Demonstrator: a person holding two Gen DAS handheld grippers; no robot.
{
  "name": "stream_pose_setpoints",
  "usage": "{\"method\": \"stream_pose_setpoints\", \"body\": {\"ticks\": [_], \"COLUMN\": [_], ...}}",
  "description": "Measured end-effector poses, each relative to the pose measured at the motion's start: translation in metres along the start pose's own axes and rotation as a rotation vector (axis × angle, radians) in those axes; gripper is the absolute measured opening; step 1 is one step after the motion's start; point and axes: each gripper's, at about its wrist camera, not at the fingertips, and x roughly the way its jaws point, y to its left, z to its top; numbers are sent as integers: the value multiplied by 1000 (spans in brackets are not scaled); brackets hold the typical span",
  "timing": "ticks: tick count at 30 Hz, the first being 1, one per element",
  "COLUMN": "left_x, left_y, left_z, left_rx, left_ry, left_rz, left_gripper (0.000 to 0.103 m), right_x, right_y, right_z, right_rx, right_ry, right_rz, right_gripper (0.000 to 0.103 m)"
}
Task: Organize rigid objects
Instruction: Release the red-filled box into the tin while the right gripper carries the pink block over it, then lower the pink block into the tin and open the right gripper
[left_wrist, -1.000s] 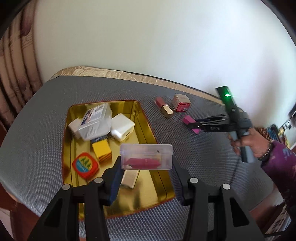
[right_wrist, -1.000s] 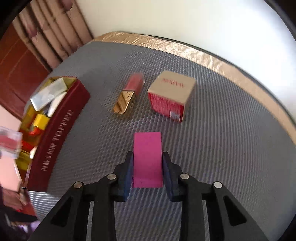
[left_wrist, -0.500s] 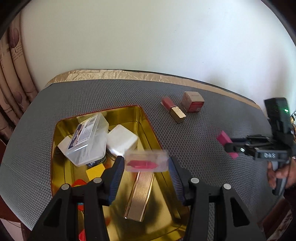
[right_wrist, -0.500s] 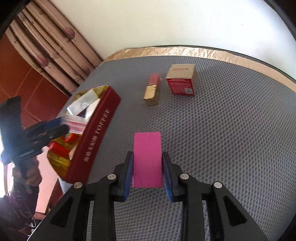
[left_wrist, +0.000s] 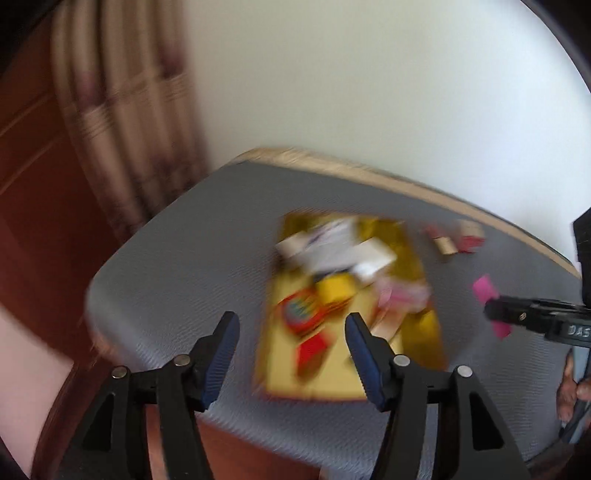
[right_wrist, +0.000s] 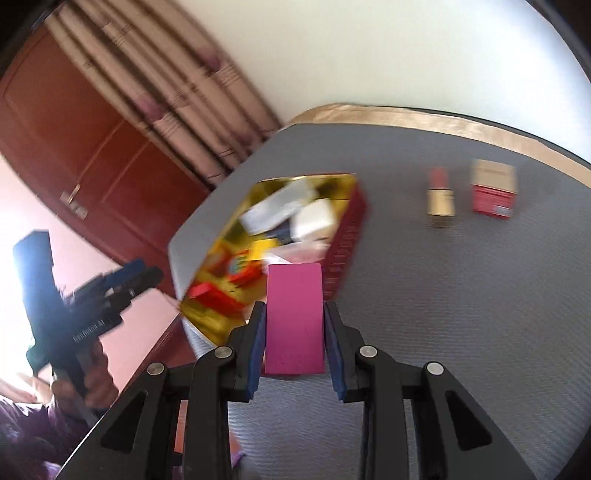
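Grey mat: tin lettering blurred (unreadable).

a home room: patterned curtains beside a wooden door.

Left gripper jaws just opening, empty; right gripper clamped

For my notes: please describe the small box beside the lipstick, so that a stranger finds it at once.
On the grey mat, right of the gold tin, two things lie loose. The box is right of the lipstick: cube-shaped, tan top, red sides.
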Motion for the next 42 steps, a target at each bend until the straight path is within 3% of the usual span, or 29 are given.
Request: {"method": "stream_pose_setpoints", "body": {"ticks": [3, 5, 11, 20, 24, 27, 31, 33, 35, 37, 42], "left_x": [-6, -9, -12, -12, -9, -6, -5, -7, -10, -13, -20], "left_y": [28, 37, 38, 41, 44, 42, 35, 28, 23, 17, -4], "left_z": [-28, -44, -53, -52, -53, -54, -55, -57, -58, -58, -63], "left_rx": [-134, -168, -124, -112, -131, -120, -92, -64, -41, -16, 75], "left_ry": [43, 35, -16, -41, -20, -5, -7, -13, -25, -41, -78], "left_rz": [-22, -14, 55, 31, 14, 12, 26, 34, 33, 29, 37], "left_gripper": [61, 61, 61, 61, 61, 61, 61, 61, 61, 61, 61], "right_x": [16, 39, 88, 125, 128, 113, 76, 55, 38, 27, -9], "right_y": [25, 42, 68, 67, 66, 63, 54, 47, 33, 6, -87], "right_z": [1, 3, 5, 4, 7, 8, 4, -4, -20, -41, -79], "right_rx": [-21, -40, -73, -69, -62, -29, -3, -43, -93, -131, -9], "right_ry": [32, 64, 106, 120, 100, 44, -78, -134, -171, -161, -109], "right_rz": [28, 25, -57, -158, -159, -113, -70, -110, -278, -483, -732], "right_gripper": [28, 28, 28, 28, 31, 42, 43, 46, 54, 54, 54]}}
